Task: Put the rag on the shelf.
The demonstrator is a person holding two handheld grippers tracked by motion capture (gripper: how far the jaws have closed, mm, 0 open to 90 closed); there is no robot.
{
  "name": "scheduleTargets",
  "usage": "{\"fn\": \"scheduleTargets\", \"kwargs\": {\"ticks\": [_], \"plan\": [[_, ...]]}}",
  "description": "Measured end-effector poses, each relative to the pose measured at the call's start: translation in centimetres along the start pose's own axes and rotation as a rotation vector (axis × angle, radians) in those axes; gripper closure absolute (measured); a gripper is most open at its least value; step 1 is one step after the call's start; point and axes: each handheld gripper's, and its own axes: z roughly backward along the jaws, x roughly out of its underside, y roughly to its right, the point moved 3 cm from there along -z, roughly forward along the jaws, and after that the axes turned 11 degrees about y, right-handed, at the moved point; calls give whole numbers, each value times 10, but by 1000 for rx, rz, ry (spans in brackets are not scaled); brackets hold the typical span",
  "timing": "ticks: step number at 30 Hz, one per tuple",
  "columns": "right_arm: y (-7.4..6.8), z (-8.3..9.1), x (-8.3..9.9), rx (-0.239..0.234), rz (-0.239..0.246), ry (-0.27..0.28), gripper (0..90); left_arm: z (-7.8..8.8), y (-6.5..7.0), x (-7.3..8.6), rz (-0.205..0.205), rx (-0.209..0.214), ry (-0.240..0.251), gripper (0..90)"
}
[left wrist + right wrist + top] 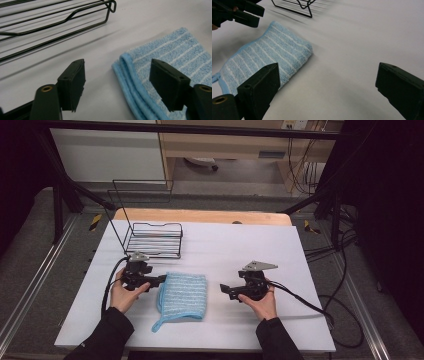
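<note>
Folded blue towel (182, 295) with thin white stripes lies flat on the white table cover (260, 245), near the person's edge and a little left of centre, a hanging loop trailing from its near left corner. Just left of it, the left gripper (159, 280) sits with jaws spread apart and empty, lined up on the towel's stacked left edge. To the right, a short way off, the right gripper (224, 289) points at the towel, jaws also wide apart and holding nothing. Beyond the towel, at the far left, stands a black wire rack (152, 239). Judging by the layout, a clean grab would take all the stacked layers of the edge together.
</note>
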Motion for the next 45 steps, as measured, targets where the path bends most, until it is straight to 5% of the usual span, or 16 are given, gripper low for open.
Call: {"fn": "scheduleTargets", "kwargs": {"ticks": [8, 18, 29, 37, 45], "plan": [[6, 5, 8, 12, -23, 1, 69, -25, 2, 7, 21, 24, -38, 479], [5, 1, 11, -4, -32, -4, 79, -31, 6, 13, 14, 44, -74, 614], [4, -6, 10, -21, -67, 7, 91, -31, 6, 14, 57, 69, -94, 723], [-8, -28, 1, -11, -45, -30, 129, -31, 7, 15, 50, 65, -85, 747], [-20, -62, -5, -16, -68, -44, 258, -31, 7, 16, 34, 69, -76, 748]]}}
